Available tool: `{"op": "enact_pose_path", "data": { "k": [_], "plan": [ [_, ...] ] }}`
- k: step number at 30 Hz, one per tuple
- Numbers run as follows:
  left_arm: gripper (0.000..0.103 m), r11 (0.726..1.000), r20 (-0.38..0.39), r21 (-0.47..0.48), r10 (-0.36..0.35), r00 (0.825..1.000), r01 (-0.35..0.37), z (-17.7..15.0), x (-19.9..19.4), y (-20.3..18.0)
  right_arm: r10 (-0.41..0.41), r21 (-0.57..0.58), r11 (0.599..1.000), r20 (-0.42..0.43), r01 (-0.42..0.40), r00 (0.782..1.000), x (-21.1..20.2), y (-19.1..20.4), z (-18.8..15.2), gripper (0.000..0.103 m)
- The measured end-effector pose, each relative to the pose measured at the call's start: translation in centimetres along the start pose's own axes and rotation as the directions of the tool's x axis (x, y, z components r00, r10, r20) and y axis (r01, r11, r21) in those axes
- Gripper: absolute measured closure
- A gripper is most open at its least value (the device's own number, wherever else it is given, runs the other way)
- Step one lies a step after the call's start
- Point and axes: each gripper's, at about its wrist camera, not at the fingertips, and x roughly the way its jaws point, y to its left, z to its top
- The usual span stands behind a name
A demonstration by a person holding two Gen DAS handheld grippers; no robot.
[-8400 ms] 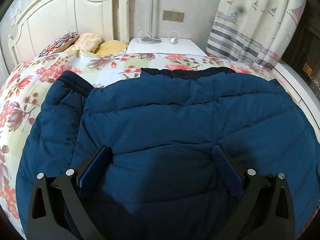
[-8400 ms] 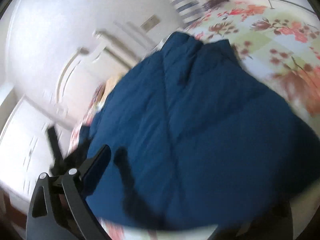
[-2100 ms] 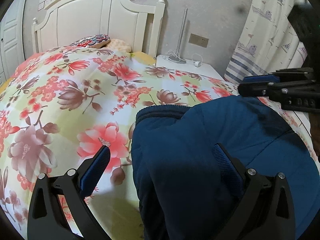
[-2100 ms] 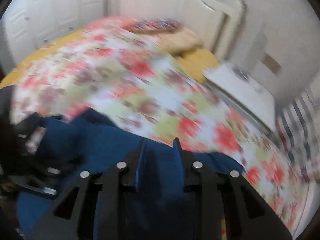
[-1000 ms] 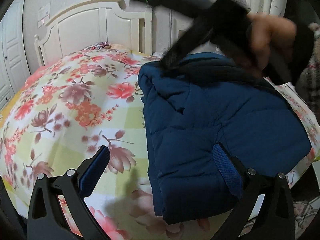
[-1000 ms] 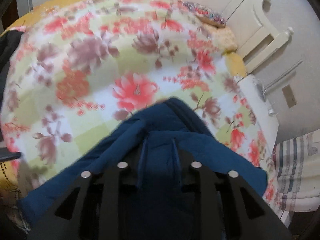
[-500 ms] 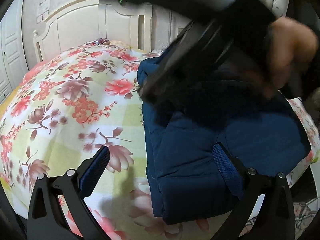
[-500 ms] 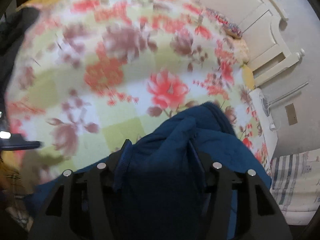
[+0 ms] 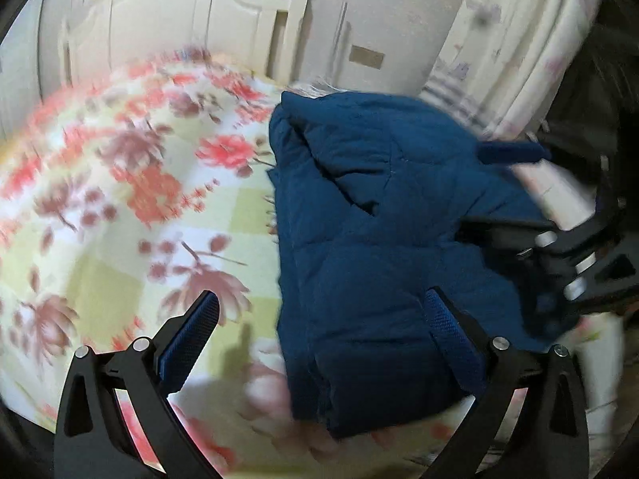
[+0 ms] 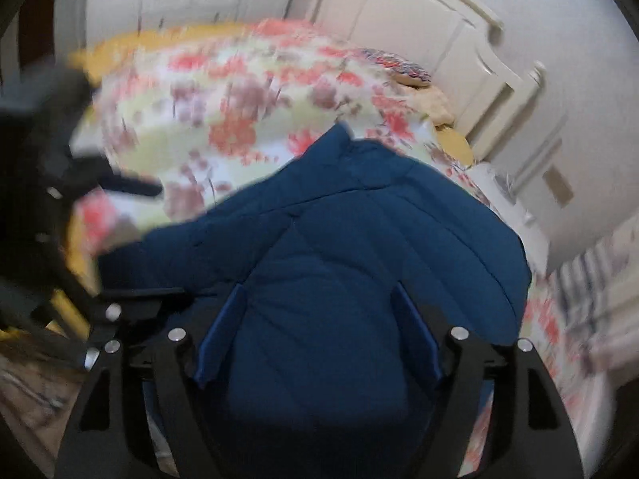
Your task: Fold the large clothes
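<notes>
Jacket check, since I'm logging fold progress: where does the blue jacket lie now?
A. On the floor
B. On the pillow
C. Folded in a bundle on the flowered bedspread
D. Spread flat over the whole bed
C: the blue jacket sits doubled into a thick bundle on the flowered bedspread.

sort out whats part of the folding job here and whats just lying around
Part of the job:
blue puffer jacket, folded on the floral bedspread
left gripper, open
right gripper, open

Just lying around:
patterned pillow
headboard
striped curtain
</notes>
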Motion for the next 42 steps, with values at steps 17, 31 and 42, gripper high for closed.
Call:
{"op": "enact_pose_path", "data": {
  "k": [17, 31, 42],
  "plan": [
    [0.004, 0.884, -0.213, -0.342, -0.403, 0.89, 0.319, 4.6, 7.3, 4.4, 0.464, 0.79, 0.407, 0.252, -0.458, 0.849, 3.9, -15.2, -16.1, 0.002],
    [0.022, 0.808, -0.205, -0.319, -0.57, 0.796, 0.496, 5.6, 9.8, 2.1, 0.389, 0.694, 0.549, 0.282, -0.466, 0.877, 3.1, -12.2, -15.4, 0.023],
    [0.044, 0.785, -0.038, -0.193, -0.605, 0.795, 0.588, 14.2, 13.5, -4.9, 0.196, 0.623, 0.687, 0.336, -0.373, 0.921, 0.3, -22.2, -12.0, 0.042]
  ]
}}
